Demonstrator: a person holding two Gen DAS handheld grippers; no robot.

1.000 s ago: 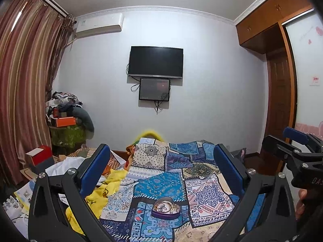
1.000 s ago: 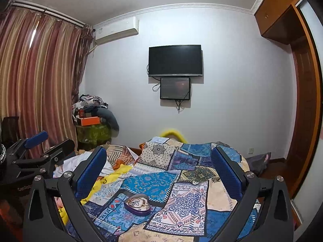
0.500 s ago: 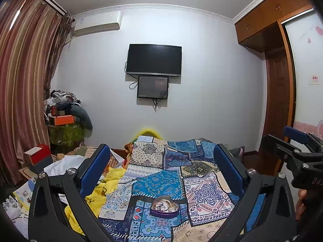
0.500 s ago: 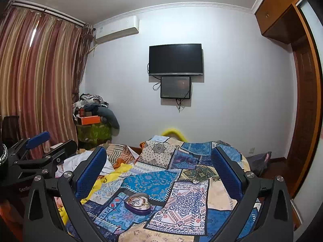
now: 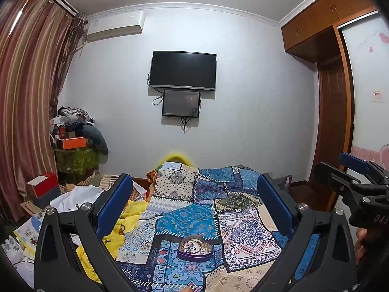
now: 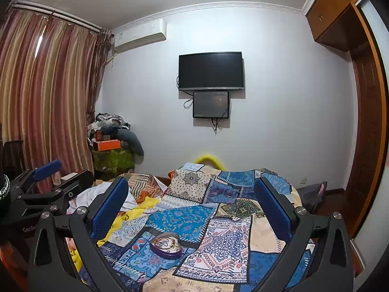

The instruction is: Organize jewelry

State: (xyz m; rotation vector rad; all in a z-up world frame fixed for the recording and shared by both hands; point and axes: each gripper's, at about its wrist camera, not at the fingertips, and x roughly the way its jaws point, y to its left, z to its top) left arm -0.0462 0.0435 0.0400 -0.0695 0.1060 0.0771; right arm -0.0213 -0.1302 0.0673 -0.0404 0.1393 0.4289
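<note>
Jewelry (image 5: 194, 244) is seen heaped in a purple heart-shaped box (image 5: 193, 255) on the patchwork bedspread (image 5: 184, 219), near and central, while left claw (image 5: 193, 204) and right claw (image 6: 192, 205) are held wide above it, empty.

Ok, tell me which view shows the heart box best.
Left wrist: the heart box sits near centre, its jewelry visible. Right wrist shows the same box further left, nearer the finger, its contents equally tangled.
</note>
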